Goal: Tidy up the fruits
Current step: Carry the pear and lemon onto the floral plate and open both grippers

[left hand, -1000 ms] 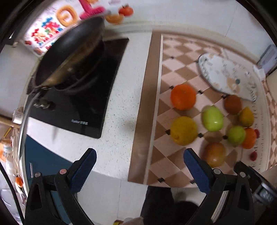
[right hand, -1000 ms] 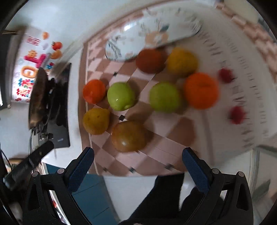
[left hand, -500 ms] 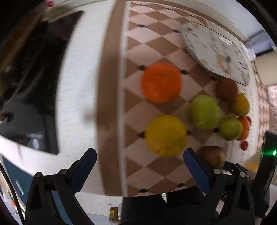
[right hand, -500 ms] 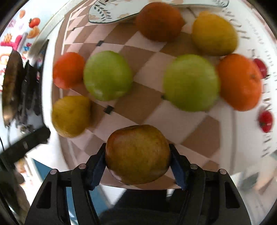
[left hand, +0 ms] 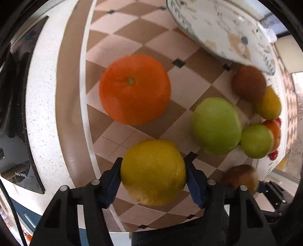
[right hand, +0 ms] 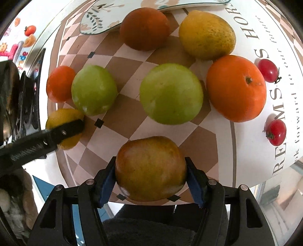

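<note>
My left gripper (left hand: 153,179) is shut on a yellow lemon (left hand: 153,172) on the checkered mat (left hand: 132,37). My right gripper (right hand: 150,177) is shut on a brownish-green apple (right hand: 150,168) at the mat's near edge. In the left wrist view an orange (left hand: 134,89) lies beyond the lemon, with two green apples (left hand: 215,125) to the right. In the right wrist view two green apples (right hand: 171,93), an orange (right hand: 236,88), a brown fruit (right hand: 144,28), a yellow citrus (right hand: 207,34) and two cherry tomatoes (right hand: 268,70) lie ahead. The left gripper's finger (right hand: 62,131) shows there across the lemon (right hand: 64,117).
A decorated white plate (left hand: 223,32) stands at the back of the mat; it also shows in the right wrist view (right hand: 106,17). A black cooktop (left hand: 17,113) with a pan lies to the left on the white counter (left hand: 41,106). The counter edge runs just below both grippers.
Both grippers came down and forward to the mat. The left closed on the lemon in the last half second. The right closed on the brownish-green apple earlier and still holds it.
</note>
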`<state>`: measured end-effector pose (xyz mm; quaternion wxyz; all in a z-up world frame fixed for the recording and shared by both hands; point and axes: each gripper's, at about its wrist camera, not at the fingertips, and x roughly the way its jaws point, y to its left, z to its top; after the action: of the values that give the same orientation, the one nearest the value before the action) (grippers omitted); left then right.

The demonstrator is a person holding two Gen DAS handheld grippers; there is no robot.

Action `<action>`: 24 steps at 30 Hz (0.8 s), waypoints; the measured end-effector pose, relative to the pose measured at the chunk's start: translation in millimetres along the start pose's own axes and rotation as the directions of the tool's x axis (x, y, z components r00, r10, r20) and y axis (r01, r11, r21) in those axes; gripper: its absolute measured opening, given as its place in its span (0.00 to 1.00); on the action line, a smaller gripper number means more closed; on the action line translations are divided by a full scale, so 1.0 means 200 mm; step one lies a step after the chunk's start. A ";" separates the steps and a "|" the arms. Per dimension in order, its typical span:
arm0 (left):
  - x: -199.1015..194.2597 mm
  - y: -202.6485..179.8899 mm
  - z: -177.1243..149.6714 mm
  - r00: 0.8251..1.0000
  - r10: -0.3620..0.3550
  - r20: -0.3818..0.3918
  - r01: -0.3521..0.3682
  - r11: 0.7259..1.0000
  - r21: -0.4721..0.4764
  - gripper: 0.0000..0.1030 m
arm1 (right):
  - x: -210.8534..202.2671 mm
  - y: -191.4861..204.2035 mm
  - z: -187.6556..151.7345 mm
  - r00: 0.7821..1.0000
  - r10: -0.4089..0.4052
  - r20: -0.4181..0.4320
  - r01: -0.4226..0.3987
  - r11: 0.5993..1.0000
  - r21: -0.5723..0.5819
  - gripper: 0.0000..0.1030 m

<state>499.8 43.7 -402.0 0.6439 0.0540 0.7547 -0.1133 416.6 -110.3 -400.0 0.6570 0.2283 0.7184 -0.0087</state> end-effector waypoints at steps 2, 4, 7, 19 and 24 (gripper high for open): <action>0.02 -0.01 0.01 1.000 0.002 0.005 -0.002 1.000 -0.009 0.57 | 0.01 -0.01 0.00 1.000 0.018 -0.007 -0.018 1.000 0.011 0.68; 0.02 -0.03 0.02 1.000 0.018 0.023 -0.017 1.000 -0.002 0.58 | 0.01 -0.02 -0.01 1.000 0.029 -0.008 -0.029 0.999 0.016 0.68; 0.01 -0.05 0.00 0.999 0.021 0.034 -0.022 1.000 0.002 0.57 | 0.01 -0.03 -0.02 1.000 0.030 0.001 -0.030 1.000 0.003 0.68; -0.36 -0.05 -0.12 0.990 -0.079 0.113 0.081 0.996 -0.020 0.57 | -0.28 0.05 -0.01 0.989 0.059 0.134 -0.048 0.995 -0.086 0.67; -0.63 -0.05 -0.04 0.970 -0.125 0.209 0.136 0.990 -0.040 0.57 | -0.57 0.00 0.14 0.965 0.105 0.240 -0.080 0.990 -0.113 0.67</action>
<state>511.0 44.9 -275.0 0.7110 -0.0250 0.6886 -0.1400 447.2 -154.7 -294.7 0.7512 0.2247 0.6199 0.0308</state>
